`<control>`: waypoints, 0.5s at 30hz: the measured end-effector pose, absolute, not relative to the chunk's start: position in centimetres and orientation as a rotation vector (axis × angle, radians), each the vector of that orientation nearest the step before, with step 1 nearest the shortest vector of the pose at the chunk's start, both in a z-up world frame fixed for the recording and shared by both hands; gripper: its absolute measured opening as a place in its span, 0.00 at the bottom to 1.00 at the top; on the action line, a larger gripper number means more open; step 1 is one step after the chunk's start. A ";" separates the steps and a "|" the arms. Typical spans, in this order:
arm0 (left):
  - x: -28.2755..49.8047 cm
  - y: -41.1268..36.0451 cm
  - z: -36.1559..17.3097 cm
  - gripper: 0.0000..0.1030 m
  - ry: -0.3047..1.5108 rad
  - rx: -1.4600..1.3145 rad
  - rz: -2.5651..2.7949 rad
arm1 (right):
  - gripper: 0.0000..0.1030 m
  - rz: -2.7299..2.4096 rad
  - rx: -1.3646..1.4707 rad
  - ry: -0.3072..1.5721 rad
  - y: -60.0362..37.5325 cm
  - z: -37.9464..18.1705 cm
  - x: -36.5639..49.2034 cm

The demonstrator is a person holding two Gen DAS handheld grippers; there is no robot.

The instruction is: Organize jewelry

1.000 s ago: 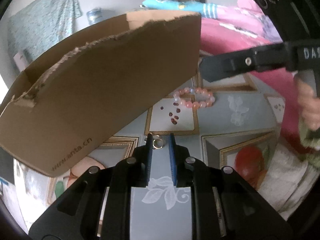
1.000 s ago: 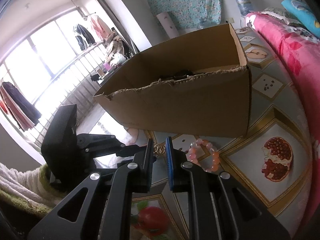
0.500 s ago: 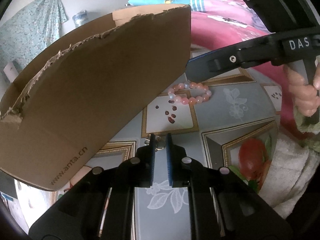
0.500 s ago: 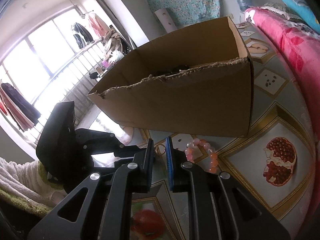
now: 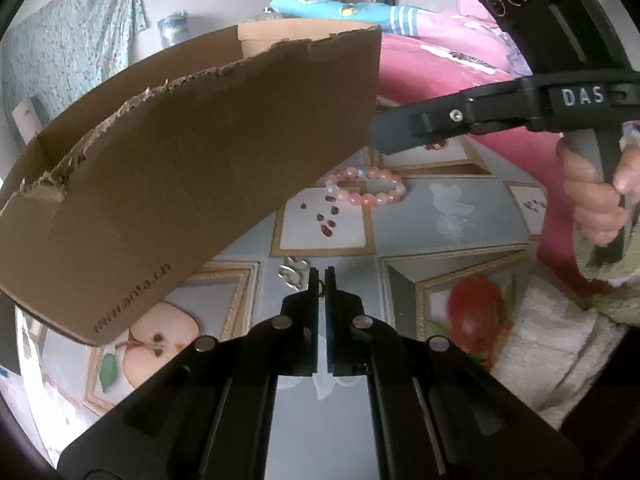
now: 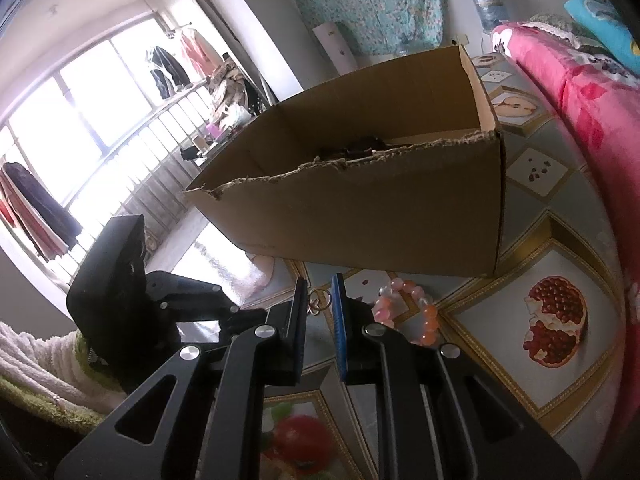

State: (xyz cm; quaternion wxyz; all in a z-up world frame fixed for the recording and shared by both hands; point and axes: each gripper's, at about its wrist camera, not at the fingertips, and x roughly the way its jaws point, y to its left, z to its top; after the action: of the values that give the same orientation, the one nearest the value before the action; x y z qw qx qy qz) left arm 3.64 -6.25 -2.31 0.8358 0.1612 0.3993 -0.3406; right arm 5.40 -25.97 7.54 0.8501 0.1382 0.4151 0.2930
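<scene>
A small gold ring with a pale charm [image 5: 294,273] lies on the patterned cloth [image 5: 400,236]. My left gripper [image 5: 319,280] is closing, and its pads pinch the ring's thin loop. In the right wrist view the same ring and charm [image 6: 318,302] show through the narrow gap of my right gripper [image 6: 319,292], which holds nothing. A pink bead bracelet [image 5: 366,191] lies further on, near the corner of a cardboard box [image 5: 180,160]. The right gripper [image 5: 380,136] hovers above the bracelet, held by a hand [image 5: 592,200].
The open box [image 6: 360,220] has torn rims and something dark inside. A pink blanket [image 6: 580,92] runs along the right side. White and green towels [image 5: 540,340] lie at the near edge. A railing and hanging clothes [image 6: 168,68] stand by the window.
The left jaws have drawn together onto the ring's loop, and the charm now sticks out beside the left finger. The right gripper has stayed where it was.
</scene>
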 end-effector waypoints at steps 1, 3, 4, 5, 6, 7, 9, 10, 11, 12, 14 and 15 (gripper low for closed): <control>3.6 -6.2 -2.3 0.02 0.851 0.332 -0.723 | 0.12 0.616 0.294 0.874 -26.0 7.5 5.4; 3.3 -6.1 -2.3 0.03 0.864 0.306 -0.728 | 0.12 0.616 0.298 0.875 -26.1 7.4 5.4; 3.3 -6.1 -2.4 0.04 0.866 0.303 -0.725 | 0.12 0.616 0.298 0.877 -26.2 7.3 5.4; 3.2 -6.1 -2.4 0.05 0.866 0.301 -0.722 | 0.12 0.617 0.298 0.878 -26.2 7.3 5.4; 3.2 -6.0 -2.4 0.11 0.866 0.296 -0.719 | 0.12 0.618 0.298 0.880 -26.2 7.2 5.5; 3.2 -6.0 -2.4 0.16 0.864 0.290 -0.715 | 0.12 0.619 0.298 0.881 -26.2 7.2 5.5; 3.0 -5.9 -2.4 0.20 0.858 0.290 -0.711 | 0.12 0.621 0.297 0.883 -26.2 7.1 5.6; 2.9 -5.8 -2.4 0.22 0.859 0.290 -0.714 | 0.12 0.620 0.298 0.883 -26.2 7.1 5.6; 2.9 -5.8 -2.4 0.23 0.860 0.289 -0.725 | 0.12 0.620 0.299 0.883 -26.2 7.1 5.5; 2.8 -5.8 -2.4 0.24 0.861 0.288 -0.731 | 0.12 0.620 0.299 0.883 -26.2 7.1 5.5; 2.8 -5.8 -2.6 0.24 0.865 0.303 -0.735 | 0.12 0.620 0.302 0.886 -26.2 6.9 5.7; 3.0 -5.8 -2.7 0.24 0.867 0.311 -0.734 | 0.12 0.620 0.303 0.887 -26.1 6.8 5.7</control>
State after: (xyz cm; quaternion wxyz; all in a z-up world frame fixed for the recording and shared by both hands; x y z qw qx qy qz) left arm 3.00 -5.84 -2.72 0.8316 0.1468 0.4089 -0.3460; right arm 5.70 -26.12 6.81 0.8461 0.1438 0.4206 0.2941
